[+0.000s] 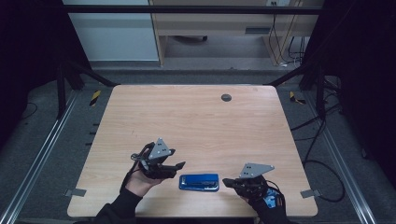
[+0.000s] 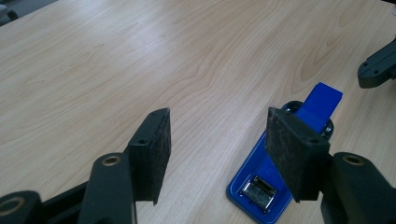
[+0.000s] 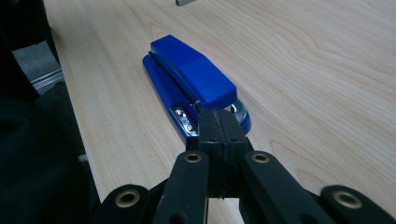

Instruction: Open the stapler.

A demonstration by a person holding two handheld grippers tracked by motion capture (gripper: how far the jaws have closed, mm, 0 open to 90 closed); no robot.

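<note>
Hidden or cut off: in the left gripper view the right-hand pad [image 2: 296, 151] is covering part of the blue stapler [image 2: 280, 163], and the stapler's near end is running off the bottom edge. In the right gripper view the closed jaws are masking the stapler's nearest tip, and a dark sleeve [image 3: 32, 154] is blocking the lower left of the frame. In the high view both forearms are being cropped by the bottom edge.

Count:
- Stapler, one, blue [image 1: 199, 181]: lying flat low in the centre of the high view, between the two grippers, near the table's front edge; touching neither gripper.
- Grippers, two. Left gripper [image 1: 175, 166]: sitting lower left of centre, its jaws standing spread wide with nothing between them. Right gripper [image 1: 227, 182]: sitting lower right, its jaws pressed together on nothing, pointing at the stapler's end from just beside it.
- Table, one, pale wood [image 1: 196, 121].
- Round dark grommet, one [image 1: 226, 97]: sitting in the upper centre of the tabletop, well apart from the stapler.

Surroundings: cables [image 1: 322, 135] are trailing over the floor at the right of the high view.
</note>
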